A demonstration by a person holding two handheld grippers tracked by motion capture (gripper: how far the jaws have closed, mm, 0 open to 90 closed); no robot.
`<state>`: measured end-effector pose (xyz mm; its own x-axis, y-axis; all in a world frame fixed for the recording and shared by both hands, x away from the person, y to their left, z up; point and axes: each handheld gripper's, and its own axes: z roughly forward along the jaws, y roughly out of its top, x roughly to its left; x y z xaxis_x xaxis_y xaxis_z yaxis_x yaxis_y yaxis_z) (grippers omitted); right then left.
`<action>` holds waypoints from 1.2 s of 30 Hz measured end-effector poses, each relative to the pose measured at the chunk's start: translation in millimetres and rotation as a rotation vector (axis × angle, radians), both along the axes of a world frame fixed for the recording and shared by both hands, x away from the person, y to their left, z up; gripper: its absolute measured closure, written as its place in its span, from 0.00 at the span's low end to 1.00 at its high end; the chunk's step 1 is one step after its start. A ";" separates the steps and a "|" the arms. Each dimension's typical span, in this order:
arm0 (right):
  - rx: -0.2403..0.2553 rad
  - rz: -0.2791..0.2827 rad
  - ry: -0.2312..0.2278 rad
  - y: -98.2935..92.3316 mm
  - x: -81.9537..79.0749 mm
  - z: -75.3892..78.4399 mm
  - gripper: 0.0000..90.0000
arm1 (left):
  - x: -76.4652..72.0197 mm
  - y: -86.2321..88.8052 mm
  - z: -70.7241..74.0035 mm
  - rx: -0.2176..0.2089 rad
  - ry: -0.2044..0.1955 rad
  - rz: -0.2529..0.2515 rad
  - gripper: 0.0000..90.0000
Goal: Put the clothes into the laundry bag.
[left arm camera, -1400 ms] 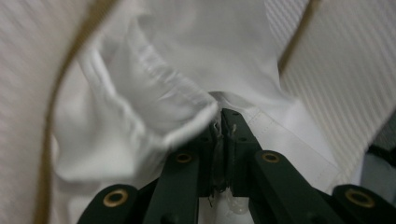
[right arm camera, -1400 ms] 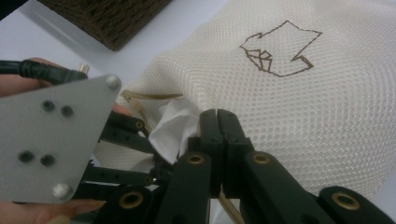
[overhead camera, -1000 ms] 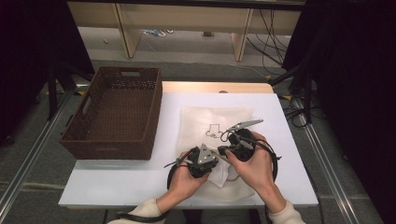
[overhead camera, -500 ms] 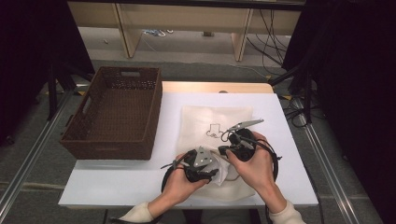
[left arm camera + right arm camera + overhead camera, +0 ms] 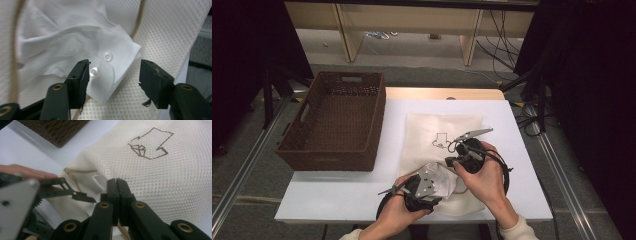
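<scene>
High view showed a cream mesh laundry bag [image 5: 443, 131] lying on the white bench [image 5: 342, 192], right of a brown wicker basket [image 5: 337, 120]. A white shirt cuff [image 5: 110, 67] with two clear buttons stuck out of the bag's near end. The left gripper [image 5: 113, 75] had just been opening; its jaws stood apart around the cuff's corner, not pressing it. The right gripper [image 5: 117, 192] held its jaws together, apparently pinching the bag's edge.
</scene>
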<state>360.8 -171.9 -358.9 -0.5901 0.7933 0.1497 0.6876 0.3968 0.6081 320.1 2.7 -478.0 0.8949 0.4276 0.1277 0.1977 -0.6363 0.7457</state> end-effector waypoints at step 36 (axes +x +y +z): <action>0.011 -0.011 -0.009 -4.0 1.3 2.1 1.00 | 35.3 -28.4 -9.4 -0.037 -0.065 0.066 0.98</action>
<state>362.1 -175.9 -356.8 -0.5824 0.7984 0.1530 0.6865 0.3822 0.6186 355.4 -25.7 -487.4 0.8551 0.4905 0.1678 0.1883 -0.5955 0.7810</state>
